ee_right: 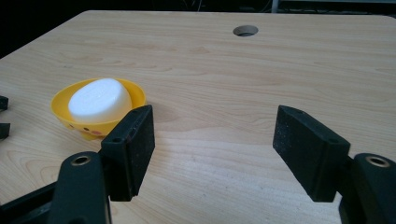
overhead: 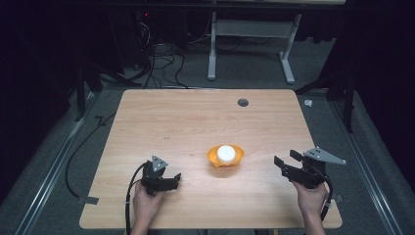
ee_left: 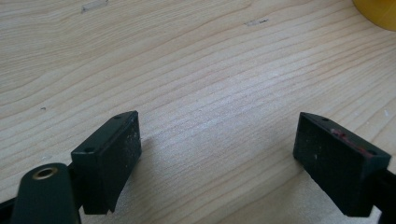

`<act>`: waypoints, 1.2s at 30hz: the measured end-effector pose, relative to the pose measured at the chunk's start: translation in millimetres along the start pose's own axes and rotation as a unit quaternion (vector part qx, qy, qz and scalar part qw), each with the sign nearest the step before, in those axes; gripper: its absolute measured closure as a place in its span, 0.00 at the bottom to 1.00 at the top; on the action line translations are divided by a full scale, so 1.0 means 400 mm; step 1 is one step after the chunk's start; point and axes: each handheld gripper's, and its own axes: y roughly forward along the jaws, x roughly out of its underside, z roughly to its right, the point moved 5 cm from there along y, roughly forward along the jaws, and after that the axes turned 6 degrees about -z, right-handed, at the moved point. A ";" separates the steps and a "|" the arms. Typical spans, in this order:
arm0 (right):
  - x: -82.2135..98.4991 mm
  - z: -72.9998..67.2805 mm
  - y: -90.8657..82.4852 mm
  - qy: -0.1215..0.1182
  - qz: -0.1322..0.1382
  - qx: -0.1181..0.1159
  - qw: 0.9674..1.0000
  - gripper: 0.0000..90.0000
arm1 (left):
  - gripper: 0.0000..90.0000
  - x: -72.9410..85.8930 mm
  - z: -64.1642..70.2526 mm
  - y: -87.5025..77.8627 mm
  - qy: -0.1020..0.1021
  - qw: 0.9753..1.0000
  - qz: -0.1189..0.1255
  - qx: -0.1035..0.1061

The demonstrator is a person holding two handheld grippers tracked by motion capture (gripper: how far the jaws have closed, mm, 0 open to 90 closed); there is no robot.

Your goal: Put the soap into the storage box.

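1. A yellow bowl (overhead: 225,157) holding a white round block (overhead: 226,152) sits on the wooden table (overhead: 195,117), between centre and near edge.
2. The left gripper (overhead: 175,179) rests near the front left, jaws spread, holding nothing.
3. The right gripper (overhead: 286,158), near the right edge, is likewise released.
4. Judged stage: the approach. Next, one gripper must close in on the bowl, squarely.

Lower left of the high view: left hand (overhead: 144,198) holding the left gripper (overhead: 173,178), jaws spread wide and empty. Lower right: right hand (overhead: 309,198) holding the right gripper (overhead: 285,159), jaws likewise parted, pointing toward frame centre.
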 end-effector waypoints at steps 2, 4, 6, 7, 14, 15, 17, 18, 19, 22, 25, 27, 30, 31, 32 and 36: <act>0.006 0.001 0.002 0.002 -0.003 0.001 1.000 0.34 | 0.17 0.000 0.000 0.000 0.000 1.000 0.000 0.000; 0.011 0.002 0.005 0.005 -0.006 0.002 1.000 0.34 | 0.17 0.000 0.000 0.000 0.000 1.000 0.000 0.000; 0.015 0.002 0.007 0.006 -0.006 0.001 1.000 0.34 | 0.17 0.000 0.000 0.000 0.000 1.000 0.000 0.000; 0.018 0.002 0.009 0.005 -0.007 0.002 1.000 0.34 | 0.17 0.000 0.000 0.000 0.000 1.000 0.000 0.000; 0.037 0.000 0.021 0.008 -0.016 0.002 1.000 0.34 | 0.17 0.000 0.000 0.000 0.000 1.000 0.000 0.000; 0.037 0.000 0.021 0.008 -0.016 0.002 1.000 0.34 | 0.17 0.000 0.000 0.000 0.000 1.000 0.000 0.000; 0.044 -0.003 0.025 0.010 -0.019 0.000 1.000 0.34 | 0.17 0.000 0.000 0.000 0.000 1.000 0.000 0.000; 0.047 -0.005 0.027 0.012 -0.021 -0.001 1.000 0.34 | 0.17 0.000 0.000 0.000 0.000 1.000 0.000 0.000; 0.049 -0.005 0.028 0.010 -0.022 0.000 1.000 0.34 | 0.17 0.000 0.000 0.000 0.000 1.000 0.000 0.000; 0.056 -0.006 0.035 0.012 -0.026 -0.002 1.000 0.34 | 0.17 0.000 0.000 0.000 0.000 1.000 0.000 0.000; 0.061 -0.007 0.040 0.013 -0.028 -0.003 1.000 0.34 | 0.17 0.000 0.000 0.000 0.000 1.000 0.000 0.000; 0.064 -0.009 0.043 0.014 -0.029 -0.004 0.999 0.34 | 0.17 0.000 0.000 0.000 0.000 1.000 0.000 0.000; 0.069 -0.011 0.050 0.013 -0.032 -0.004 0.999 0.35 | 0.17 0.000 0.000 0.000 0.000 1.000 0.000 0.000; 0.069 -0.011 0.050 0.013 -0.032 -0.004 0.999 0.35 | 0.17 0.000 0.000 0.000 0.000 1.000 0.000 0.000; 0.071 -0.011 0.055 0.011 -0.034 -0.003 0.999 0.35 | 0.17 0.000 0.000 0.000 0.000 1.000 0.000 0.000; 0.078 -0.016 0.065 0.011 -0.039 -0.002 0.999 0.35 | 0.17 0.000 0.000 0.000 0.000 1.000 0.000 0.000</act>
